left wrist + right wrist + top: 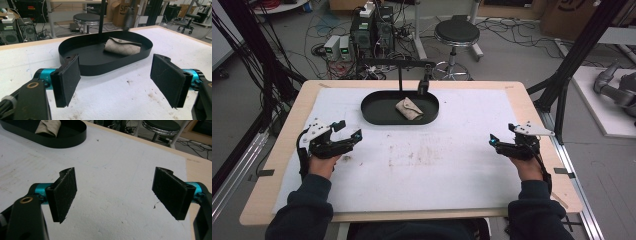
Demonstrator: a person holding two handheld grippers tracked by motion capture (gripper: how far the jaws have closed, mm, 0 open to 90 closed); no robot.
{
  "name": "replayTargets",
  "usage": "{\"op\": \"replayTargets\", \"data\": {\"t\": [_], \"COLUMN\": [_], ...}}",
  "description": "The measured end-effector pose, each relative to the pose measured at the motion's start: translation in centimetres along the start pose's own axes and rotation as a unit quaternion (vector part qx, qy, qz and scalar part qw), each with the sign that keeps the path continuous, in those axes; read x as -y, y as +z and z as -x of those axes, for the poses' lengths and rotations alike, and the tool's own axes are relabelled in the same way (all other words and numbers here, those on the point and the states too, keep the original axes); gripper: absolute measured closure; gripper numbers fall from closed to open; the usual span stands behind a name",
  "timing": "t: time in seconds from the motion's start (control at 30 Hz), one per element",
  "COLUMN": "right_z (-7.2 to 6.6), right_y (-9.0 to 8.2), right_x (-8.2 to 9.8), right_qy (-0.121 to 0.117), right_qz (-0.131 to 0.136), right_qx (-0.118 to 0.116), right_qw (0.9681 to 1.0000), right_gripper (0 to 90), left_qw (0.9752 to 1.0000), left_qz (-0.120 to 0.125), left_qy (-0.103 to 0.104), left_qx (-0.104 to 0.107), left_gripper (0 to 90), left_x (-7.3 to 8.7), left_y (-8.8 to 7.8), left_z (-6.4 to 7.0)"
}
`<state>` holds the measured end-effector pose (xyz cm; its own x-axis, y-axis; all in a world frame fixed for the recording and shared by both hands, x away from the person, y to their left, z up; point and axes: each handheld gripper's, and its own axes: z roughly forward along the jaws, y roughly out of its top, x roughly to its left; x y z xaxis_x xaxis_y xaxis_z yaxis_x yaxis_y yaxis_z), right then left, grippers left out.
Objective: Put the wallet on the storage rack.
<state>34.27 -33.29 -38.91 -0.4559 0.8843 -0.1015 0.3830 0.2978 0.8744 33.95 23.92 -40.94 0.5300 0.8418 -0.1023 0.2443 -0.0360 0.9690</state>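
Since the beige pouch (pixel 409 109) in the black tray (pixel 374 116) looks soft and light, pinch its folded edge; left gripper (pixel 346 131) and right gripper (pixel 501 135) both gape wide, empty.

Your sleeves are dark navy, close at the wrists. Your left gripper (pixel 346 131) is black, with a pale grey three-cornered plate on top dotted with small dark screws, and a black cable trailing behind it. Your right gripper (pixel 493 141) matches it, plate and cable alike. Behind each pair of jaws sit teal metal cylinders; the jaws themselves are flat black rectangular blocks faced with rough, felt-like padding. Below the left jaw a brass-ringed hole sits in the black body.
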Motion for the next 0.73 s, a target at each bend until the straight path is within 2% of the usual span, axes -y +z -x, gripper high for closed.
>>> {"op": "replayTargets", "data": {"t": [0.23,0.73], "right_z": [0.23,0.30], "right_y": [0.14,0.32], "right_x": [0.35,0.41], "right_qy": [-0.004,-0.005], "right_qz": [-0.007,-0.009], "right_qx": [0.009,0.012], "right_qw": [0.9999,0.9999], "right_gripper": [20.4,20.4], "left_qw": [1.0000,1.0000], "left_qz": [0.000,0.000], "left_qy": [0.001,-0.002], "left_qx": [0.000,0.002], "left_gripper": [23.8,23.8], "left_x": [-0.01,0.03], "left_y": [0.03,0.04], "left_z": [0.09,-0.02]}}
